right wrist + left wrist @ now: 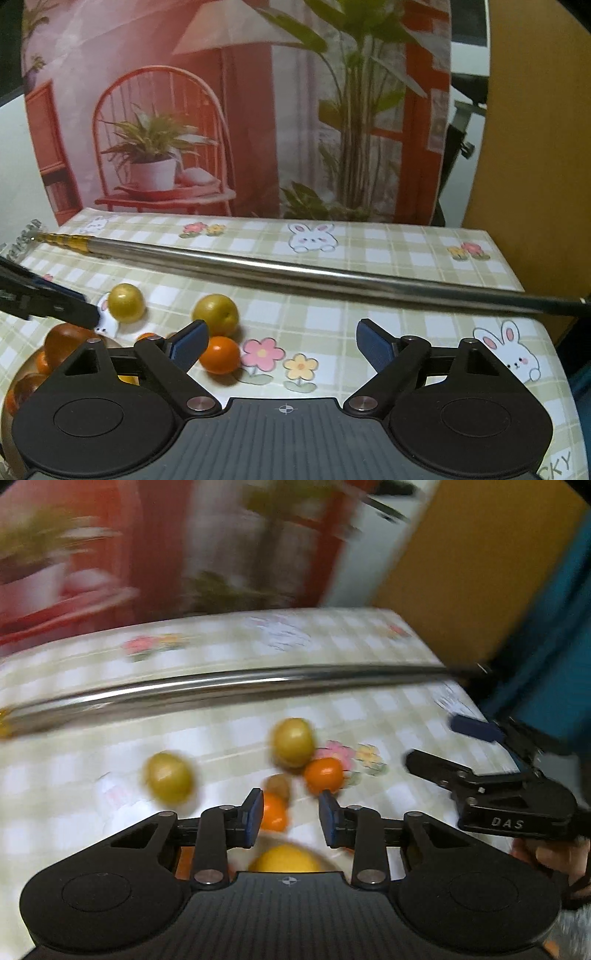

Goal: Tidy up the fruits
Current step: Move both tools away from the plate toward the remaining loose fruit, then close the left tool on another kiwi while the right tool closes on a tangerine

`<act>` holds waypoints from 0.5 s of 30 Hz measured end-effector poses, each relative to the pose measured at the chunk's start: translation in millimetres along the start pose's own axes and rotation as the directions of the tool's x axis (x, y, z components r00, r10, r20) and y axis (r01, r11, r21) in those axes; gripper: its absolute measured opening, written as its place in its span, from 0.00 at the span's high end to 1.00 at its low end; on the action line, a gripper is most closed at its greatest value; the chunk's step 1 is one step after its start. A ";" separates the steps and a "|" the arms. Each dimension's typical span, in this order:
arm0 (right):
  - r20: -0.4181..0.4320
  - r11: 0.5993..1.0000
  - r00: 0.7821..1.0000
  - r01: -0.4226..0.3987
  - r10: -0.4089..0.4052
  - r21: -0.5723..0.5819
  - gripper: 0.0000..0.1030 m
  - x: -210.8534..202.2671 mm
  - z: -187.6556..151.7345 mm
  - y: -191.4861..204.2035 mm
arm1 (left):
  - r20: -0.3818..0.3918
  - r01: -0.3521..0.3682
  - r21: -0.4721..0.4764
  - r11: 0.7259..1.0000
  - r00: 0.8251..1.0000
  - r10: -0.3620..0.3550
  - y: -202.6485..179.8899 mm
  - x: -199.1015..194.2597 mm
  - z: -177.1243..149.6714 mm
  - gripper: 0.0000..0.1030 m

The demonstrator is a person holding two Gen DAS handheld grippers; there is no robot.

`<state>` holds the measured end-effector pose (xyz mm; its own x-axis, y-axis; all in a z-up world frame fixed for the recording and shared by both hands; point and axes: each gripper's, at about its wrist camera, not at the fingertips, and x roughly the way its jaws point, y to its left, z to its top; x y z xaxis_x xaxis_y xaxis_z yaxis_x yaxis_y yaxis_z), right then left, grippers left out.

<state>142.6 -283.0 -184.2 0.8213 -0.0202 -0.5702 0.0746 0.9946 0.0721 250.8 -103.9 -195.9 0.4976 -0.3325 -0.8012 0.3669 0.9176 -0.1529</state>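
Two yellow-green plums (125,302) (216,310) and a small orange fruit (219,354) lie on the checked tablecloth (332,321). My right gripper (282,343) hangs open and wide, just right of the orange fruit, with nothing between its pads. In the blurred left wrist view my left gripper (291,816) keeps a narrow gap with nothing pressed in it. It hovers over an orange fruit (273,812), a small brown fruit (279,786) and a large yellow fruit (286,860). The plums (170,777) (293,742) and another orange fruit (324,779) lie beyond it.
A long metal rod (295,269) lies across the table behind the fruit. A clear bowl (14,373) at the near left holds several orange and dark red fruits. A printed backdrop (236,110) stands behind the table. The table's right edge (554,350) is close.
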 end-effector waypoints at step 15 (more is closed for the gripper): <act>-0.035 0.996 0.999 0.001 0.002 0.095 0.18 13.4 -11.8 -33.7 | -0.134 -0.057 0.035 0.998 0.989 0.061 10.4 66.1 19.1 0.69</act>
<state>144.4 -315.6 -203.9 0.8010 -0.0142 -0.5985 0.1285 0.9805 0.1487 302.6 -120.5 -239.4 0.4090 -0.2432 -0.8795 0.3650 0.9270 -0.0866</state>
